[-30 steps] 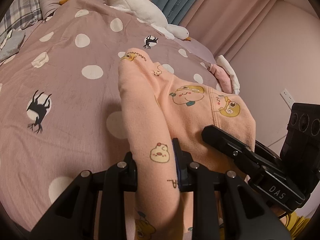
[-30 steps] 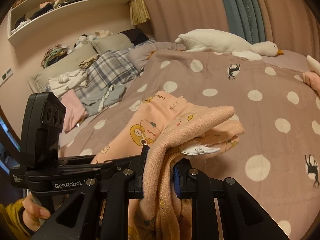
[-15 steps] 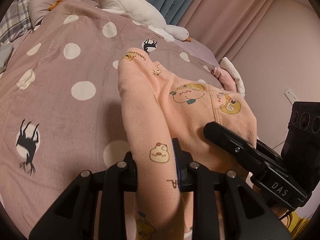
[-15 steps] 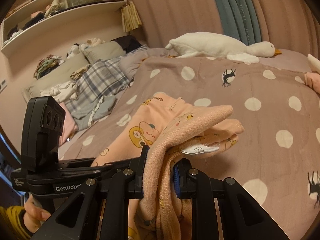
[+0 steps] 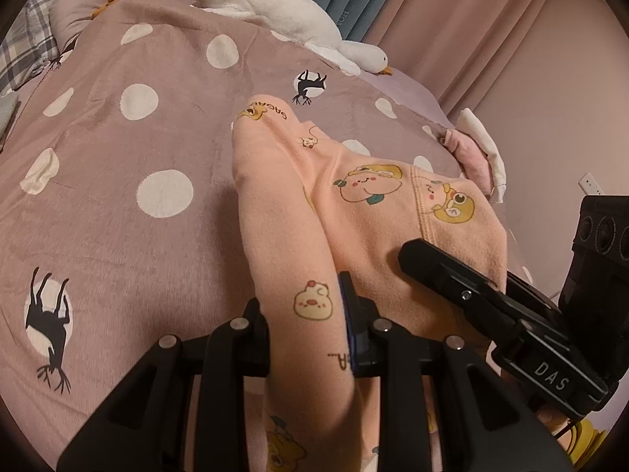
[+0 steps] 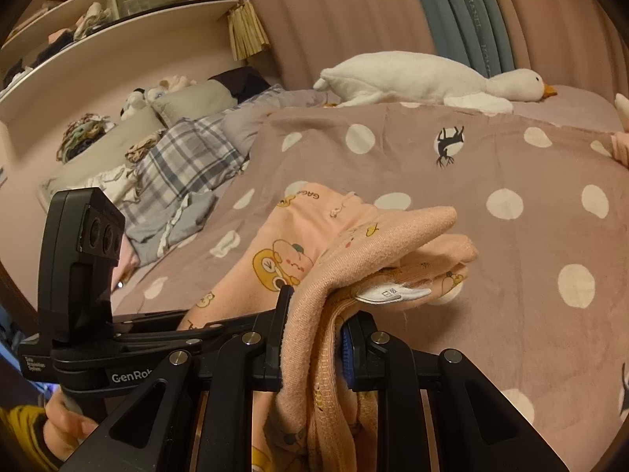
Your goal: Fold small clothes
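Peach garment (image 5: 365, 212) runs lengthwise straight ahead from your 2 grippers: your left gripper (image 5: 308, 330) and right gripper (image 6: 314, 342) each clamp its near edge.

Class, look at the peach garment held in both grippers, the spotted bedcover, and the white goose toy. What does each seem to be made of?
Peach garment: soft knit, probably cotton jersey; matte, printed cartoons, looped texture on its turned-out inside.
Spotted bedcover: brushed, velvety fabric; faint nap marks, dull sheen.
Goose toy: plush, likely synthetic pile; fuzzy, stuffed shape.
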A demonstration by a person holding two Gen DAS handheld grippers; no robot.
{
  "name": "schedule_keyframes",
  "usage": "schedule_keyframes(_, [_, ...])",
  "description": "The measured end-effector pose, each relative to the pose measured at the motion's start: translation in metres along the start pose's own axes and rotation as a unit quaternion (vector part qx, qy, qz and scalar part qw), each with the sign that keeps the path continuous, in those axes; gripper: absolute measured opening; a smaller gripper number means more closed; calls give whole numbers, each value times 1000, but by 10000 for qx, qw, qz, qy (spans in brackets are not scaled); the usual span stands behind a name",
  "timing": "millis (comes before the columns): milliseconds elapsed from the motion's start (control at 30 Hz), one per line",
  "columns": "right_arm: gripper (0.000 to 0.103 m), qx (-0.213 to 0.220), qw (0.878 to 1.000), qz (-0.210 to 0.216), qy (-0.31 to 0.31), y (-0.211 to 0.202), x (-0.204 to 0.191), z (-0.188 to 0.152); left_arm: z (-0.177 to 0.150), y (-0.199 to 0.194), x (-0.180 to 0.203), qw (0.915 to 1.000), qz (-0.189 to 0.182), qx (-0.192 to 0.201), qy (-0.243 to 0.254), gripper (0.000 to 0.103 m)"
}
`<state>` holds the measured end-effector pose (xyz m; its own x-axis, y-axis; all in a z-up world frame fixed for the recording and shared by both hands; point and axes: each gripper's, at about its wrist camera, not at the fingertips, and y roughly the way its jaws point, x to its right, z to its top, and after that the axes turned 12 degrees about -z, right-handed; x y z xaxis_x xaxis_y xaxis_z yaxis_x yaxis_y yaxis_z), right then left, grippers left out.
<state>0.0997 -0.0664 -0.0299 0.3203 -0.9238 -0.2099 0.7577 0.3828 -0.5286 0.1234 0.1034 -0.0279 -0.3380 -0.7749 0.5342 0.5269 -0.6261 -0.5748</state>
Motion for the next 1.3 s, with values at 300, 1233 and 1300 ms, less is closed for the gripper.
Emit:
schedule_keyframes(300, [23,-89,10000,-17,37,17,7,4,8,14,-10,9999,77,-76,3,25])
schedule_keyframes(1233, [23,-334,9994,-64,102,45,14,2,10,42,-27,9993,211,-291,-97,25])
schedule_keyframes(1300, [23,-360,9993,-62,108,47,15,2,11,45,-30,9992,220,-317,-101,25])
